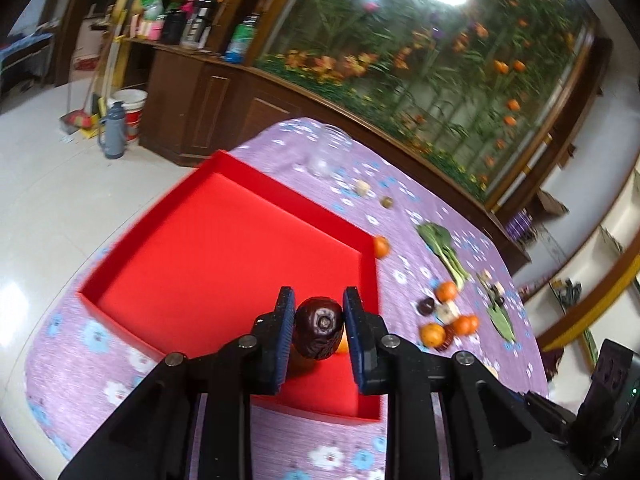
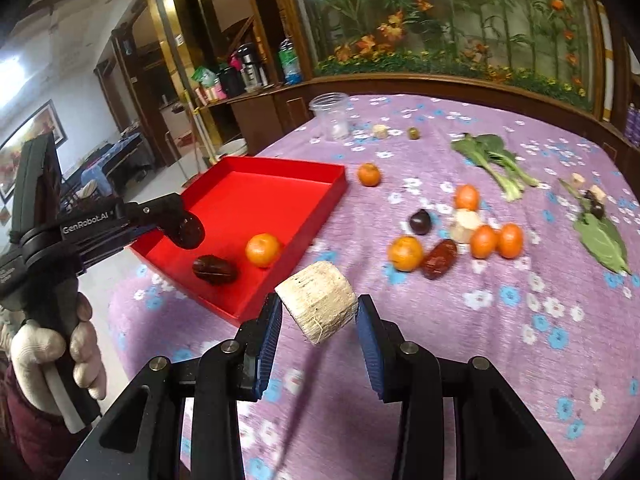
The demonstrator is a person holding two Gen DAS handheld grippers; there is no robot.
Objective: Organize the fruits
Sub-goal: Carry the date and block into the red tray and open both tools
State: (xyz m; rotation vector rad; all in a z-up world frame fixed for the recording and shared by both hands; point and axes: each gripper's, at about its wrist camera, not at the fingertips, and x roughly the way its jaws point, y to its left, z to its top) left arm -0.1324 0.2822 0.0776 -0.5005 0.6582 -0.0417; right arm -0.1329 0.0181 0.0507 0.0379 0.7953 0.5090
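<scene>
**Both grippers carrying items near the red tray**

The left gripper (image 1: 319, 334) is holding a dark wrinkled date (image 1: 319, 333) between its blue pads, fingers clamped on it, hovering over the near corner of the red tray (image 1: 224, 248). From the right wrist view the left gripper (image 2: 188, 230) is sitting above the tray's (image 2: 256, 192) left part, gripped by a white-gloved hand (image 2: 56, 344).

The right gripper (image 2: 319, 322) is carrying a pale cut chunk (image 2: 318, 306), fibrous and cream coloured, tilted between the fingers. The left pad is touching it; contact at the right pad is hard to tell, so whether the grip is firm is unclear. It is hovering over the purple floral tablecloth (image 2: 460, 340), just beside the tray's near corner.

Lying inside the tray: a second dark date (image 2: 214, 270) and a mandarin (image 2: 263, 250), close together near the front edge.

Lying loose on the cloth, right of the tray: a lone mandarin (image 2: 368, 174) just beside the tray's far corner, then a cluster of mandarins (image 2: 406, 254), a red date (image 2: 440, 258), a dark round fruit (image 2: 420, 221) and a pale cube (image 2: 465, 224). Farther back: leafy greens (image 2: 492, 160), a clear plastic jar (image 2: 333, 116), a small green fruit (image 2: 413, 133).
</scene>
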